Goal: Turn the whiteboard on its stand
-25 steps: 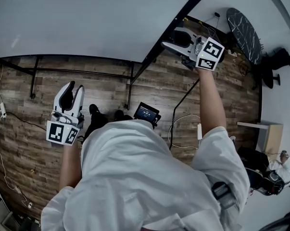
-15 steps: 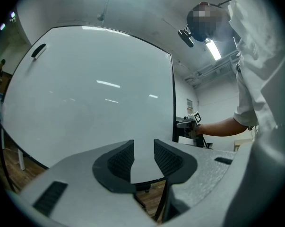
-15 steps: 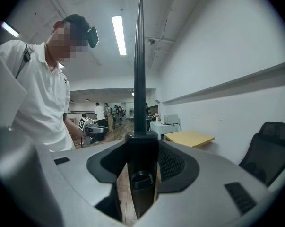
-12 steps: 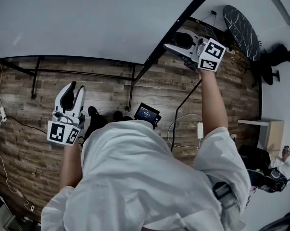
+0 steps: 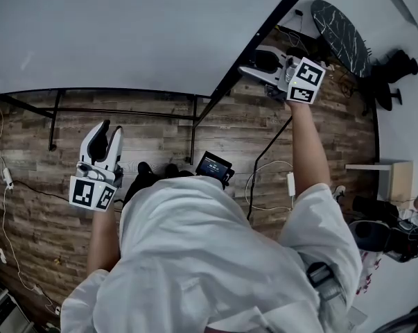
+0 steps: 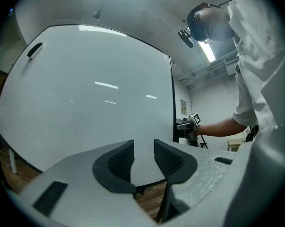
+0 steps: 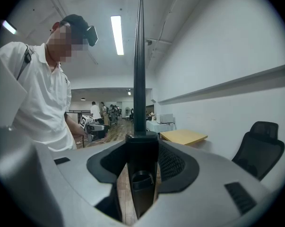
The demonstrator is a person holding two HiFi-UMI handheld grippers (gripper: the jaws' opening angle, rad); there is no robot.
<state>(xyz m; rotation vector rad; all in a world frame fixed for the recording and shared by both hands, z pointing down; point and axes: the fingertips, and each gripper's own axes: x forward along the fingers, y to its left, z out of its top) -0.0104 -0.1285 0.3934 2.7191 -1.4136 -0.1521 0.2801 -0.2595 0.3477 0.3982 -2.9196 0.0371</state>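
Head view: right gripper clamps whiteboard edge; left gripper jaws apart, empty.

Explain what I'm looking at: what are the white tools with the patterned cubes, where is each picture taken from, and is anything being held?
There is no robot here. A person in a white shirt carries a left hand-held gripper and a right hand-held gripper. The head view comes from a camera on the person's head and looks steeply down over the wooden floor and the whiteboard on its black stand. The other two views ride on the grippers and look along their jaws. The right one is clamped on the whiteboard's black edge, seen end-on in its own view. The left one is open and holds nothing, with the board's white face beyond its jaws.
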